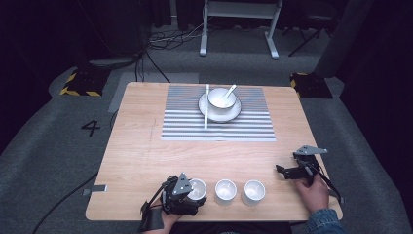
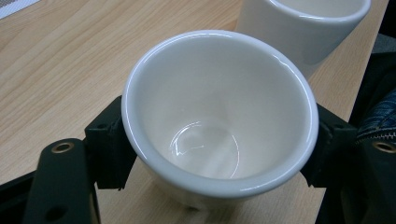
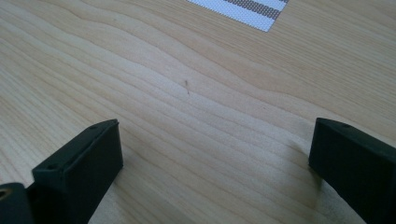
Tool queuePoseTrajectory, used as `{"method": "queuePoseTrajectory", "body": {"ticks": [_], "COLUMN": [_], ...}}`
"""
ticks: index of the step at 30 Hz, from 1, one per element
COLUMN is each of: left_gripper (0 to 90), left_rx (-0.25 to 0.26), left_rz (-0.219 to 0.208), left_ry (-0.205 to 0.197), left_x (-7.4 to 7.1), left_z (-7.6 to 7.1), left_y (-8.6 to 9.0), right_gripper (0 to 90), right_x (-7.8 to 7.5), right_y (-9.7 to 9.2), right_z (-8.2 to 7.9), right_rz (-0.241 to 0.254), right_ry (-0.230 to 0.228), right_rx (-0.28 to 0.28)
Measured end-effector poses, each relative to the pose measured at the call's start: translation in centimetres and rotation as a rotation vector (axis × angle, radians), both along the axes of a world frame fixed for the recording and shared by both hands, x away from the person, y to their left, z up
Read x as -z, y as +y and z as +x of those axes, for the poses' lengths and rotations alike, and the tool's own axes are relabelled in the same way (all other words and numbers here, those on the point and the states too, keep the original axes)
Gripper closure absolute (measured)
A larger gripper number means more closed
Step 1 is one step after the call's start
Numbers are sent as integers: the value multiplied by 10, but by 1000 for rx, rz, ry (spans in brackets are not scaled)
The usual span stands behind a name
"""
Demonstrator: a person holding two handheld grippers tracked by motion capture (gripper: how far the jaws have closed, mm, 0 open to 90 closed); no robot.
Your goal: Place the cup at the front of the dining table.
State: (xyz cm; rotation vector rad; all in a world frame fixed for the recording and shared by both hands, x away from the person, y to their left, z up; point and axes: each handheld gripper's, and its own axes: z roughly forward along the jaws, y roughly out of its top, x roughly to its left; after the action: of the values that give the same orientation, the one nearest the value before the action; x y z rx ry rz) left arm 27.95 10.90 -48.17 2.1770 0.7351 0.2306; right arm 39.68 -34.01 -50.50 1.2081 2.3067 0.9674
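Three white cups stand in a row near the table's front edge. My left gripper (image 1: 195,192) is shut on the leftmost cup (image 1: 198,187); in the left gripper view both black pads (image 2: 109,140) press against the sides of this cup (image 2: 219,121), which looks empty. The middle cup (image 1: 225,191) stands right beside it, and its wall rises behind the held one (image 2: 303,23). The right cup (image 1: 253,191) follows. My right gripper (image 1: 285,171) rests low at the front right, jaws wide apart (image 3: 217,154) over bare wood.
A striped placemat (image 1: 219,124) lies at the table's far middle, bearing a white plate (image 1: 234,113) with a bowl (image 1: 221,97), a spoon (image 1: 230,89) in it, and chopsticks (image 1: 206,105) to the left. A person's hands come in from the front edge.
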Motion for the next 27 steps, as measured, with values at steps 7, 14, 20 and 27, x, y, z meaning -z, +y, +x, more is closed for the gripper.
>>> {"method": "queuePoseTrajectory", "body": {"ticks": [7, 14, 20, 27], "left_gripper": [264, 265, 265, 265], "left_rx": [7, 9, 8, -7], "left_rz": [-11, 0, -8, -15], "left_ry": [6, -18, -9, -12], "left_x": [-7, -28, -46, -66], "left_z": [2, 7, 18, 34], "left_y": [1, 5, 13, 21], "right_gripper": [28, 28, 28, 28], "right_x": [0, 0, 0, 0], "right_y": [0, 0, 0, 0], "right_z": [0, 0, 0, 0], "right_rz": [0, 0, 0, 0], "right_ry": [0, 0, 0, 0], "right_rx": [0, 0, 0, 0]}}
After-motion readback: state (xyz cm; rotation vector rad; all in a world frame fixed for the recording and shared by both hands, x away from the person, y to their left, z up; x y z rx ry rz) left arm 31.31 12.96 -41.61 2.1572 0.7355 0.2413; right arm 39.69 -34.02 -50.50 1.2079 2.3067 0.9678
